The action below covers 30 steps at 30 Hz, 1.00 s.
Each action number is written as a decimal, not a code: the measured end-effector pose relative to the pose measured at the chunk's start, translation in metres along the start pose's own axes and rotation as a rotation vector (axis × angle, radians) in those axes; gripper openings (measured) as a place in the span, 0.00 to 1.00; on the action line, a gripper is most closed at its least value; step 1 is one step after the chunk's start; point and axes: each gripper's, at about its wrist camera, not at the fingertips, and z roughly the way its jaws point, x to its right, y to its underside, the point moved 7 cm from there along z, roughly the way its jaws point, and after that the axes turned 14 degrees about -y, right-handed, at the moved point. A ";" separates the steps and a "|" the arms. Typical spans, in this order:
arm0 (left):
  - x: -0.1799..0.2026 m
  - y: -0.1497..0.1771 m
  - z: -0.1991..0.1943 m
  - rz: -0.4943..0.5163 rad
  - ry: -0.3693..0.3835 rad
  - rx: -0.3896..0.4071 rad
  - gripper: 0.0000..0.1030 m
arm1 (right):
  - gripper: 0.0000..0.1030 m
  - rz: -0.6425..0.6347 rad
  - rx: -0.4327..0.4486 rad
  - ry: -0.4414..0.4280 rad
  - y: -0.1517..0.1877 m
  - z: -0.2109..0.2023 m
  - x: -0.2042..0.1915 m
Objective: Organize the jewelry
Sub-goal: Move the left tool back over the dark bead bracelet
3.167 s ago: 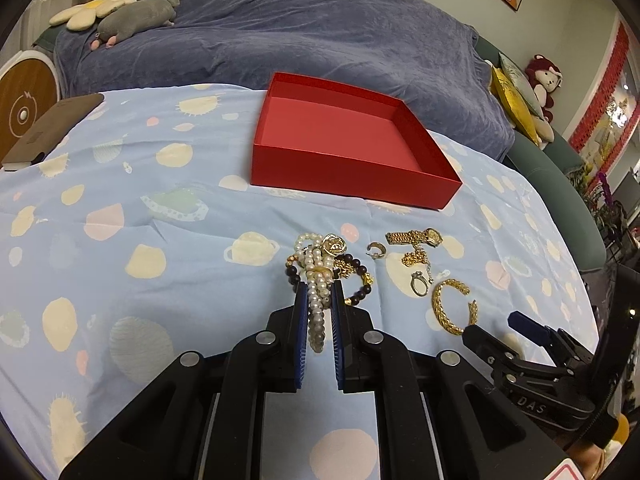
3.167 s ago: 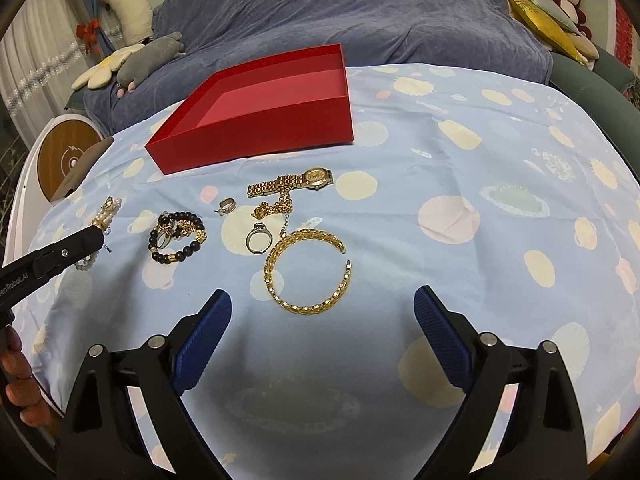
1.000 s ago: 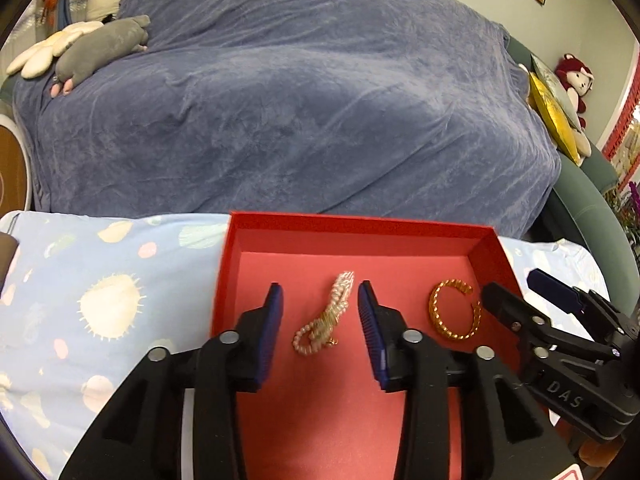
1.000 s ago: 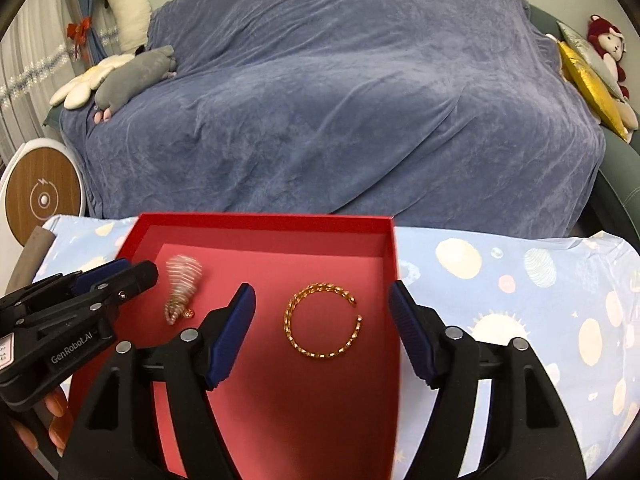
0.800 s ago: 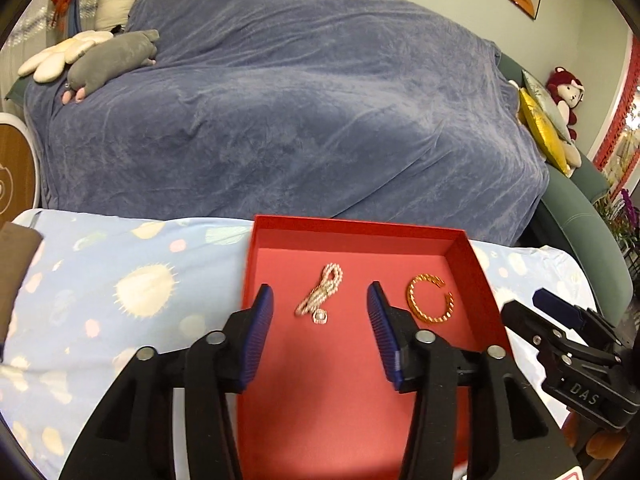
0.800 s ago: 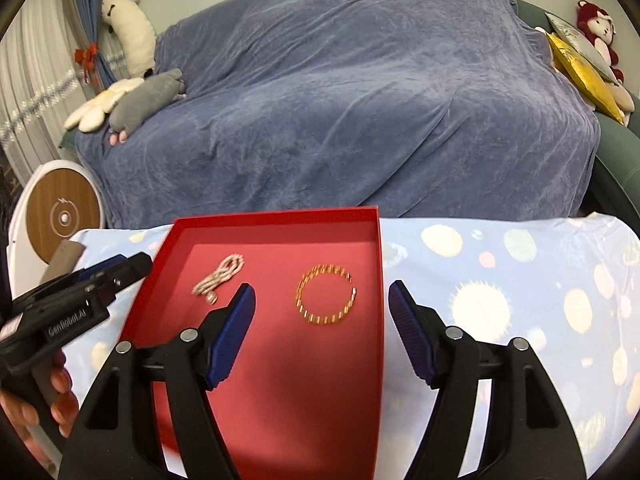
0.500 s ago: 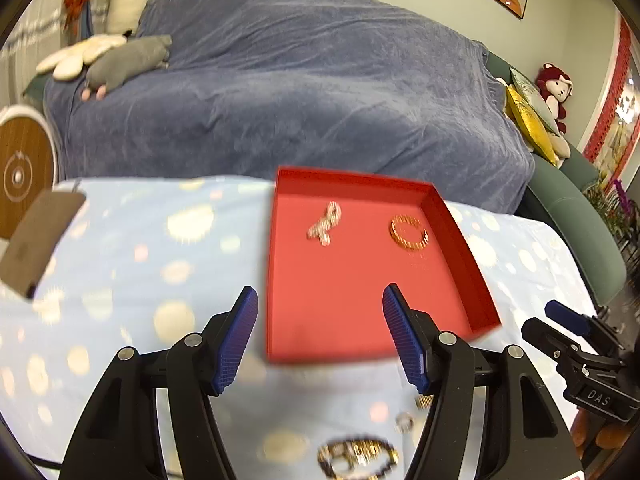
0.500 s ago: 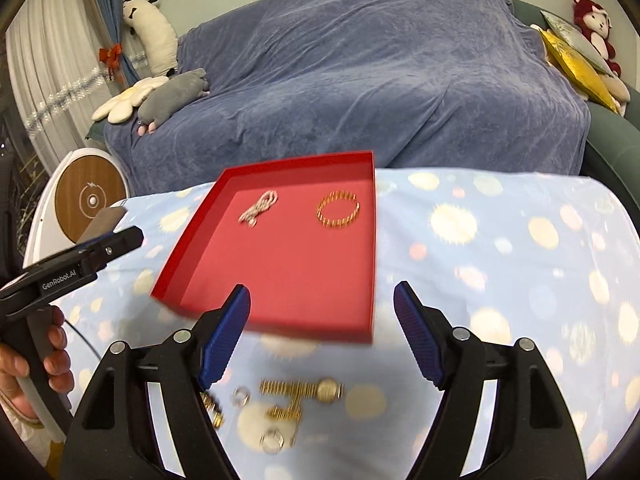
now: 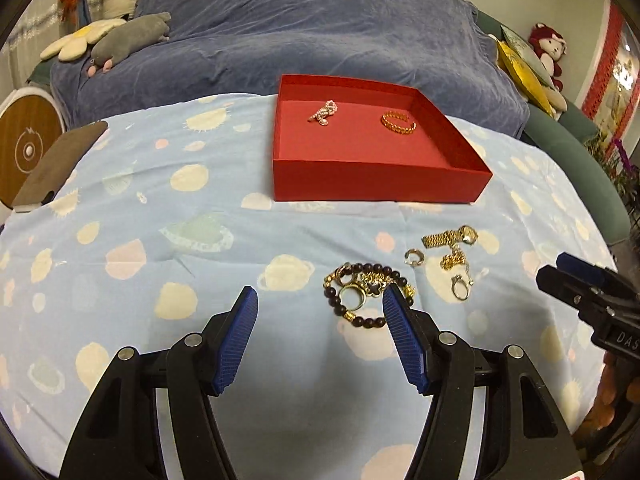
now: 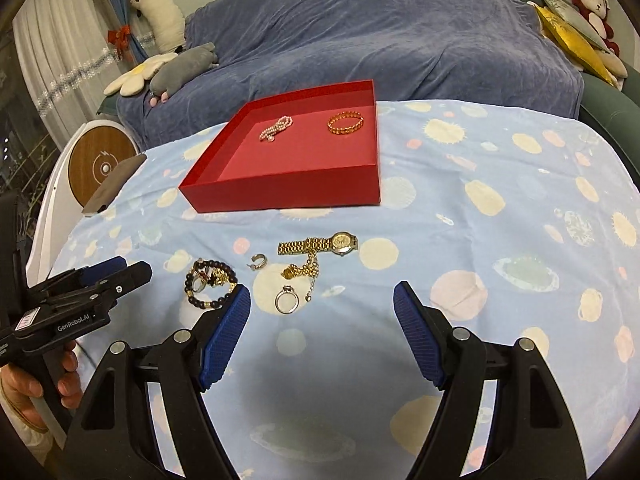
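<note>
A soft blue-grey blanket (image 9: 320, 32) covers the sofa behind my work surface, which is a pale blue cloth (image 9: 160, 216) printed with cream suns and planets. On it sits a shallow square red box (image 9: 376, 184) with matte card walls. Inside, I can see a small looped pearl string (image 9: 323, 112) on the left and an open gold chain-link bangle (image 9: 398, 122) on the right, well apart.

Nearer to me, loose pieces lie on the cloth: a dark bead bracelet (image 9: 360, 312) tangled with gold rings, a small silver ear cuff (image 9: 413, 257), a gold link watch (image 10: 320, 245) with a round face, a crumpled gold chain (image 10: 304, 270), and a silver ring (image 10: 286, 301) with a stone.

My left gripper (image 9: 320, 312) is spread wide and holds nothing; its ribbed blue right pad sits in front of the bead bracelet's edge. My right gripper (image 10: 322, 304) is equally wide and empty, with the silver ring lying between its pads.
</note>
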 end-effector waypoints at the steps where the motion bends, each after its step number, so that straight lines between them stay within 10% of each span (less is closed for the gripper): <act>1: 0.000 0.005 0.002 0.012 -0.002 0.001 0.61 | 0.69 0.004 -0.006 -0.002 0.003 0.002 0.001; 30: 0.029 0.018 0.044 0.026 0.012 -0.054 0.56 | 0.66 -0.017 -0.076 -0.002 0.009 0.029 0.000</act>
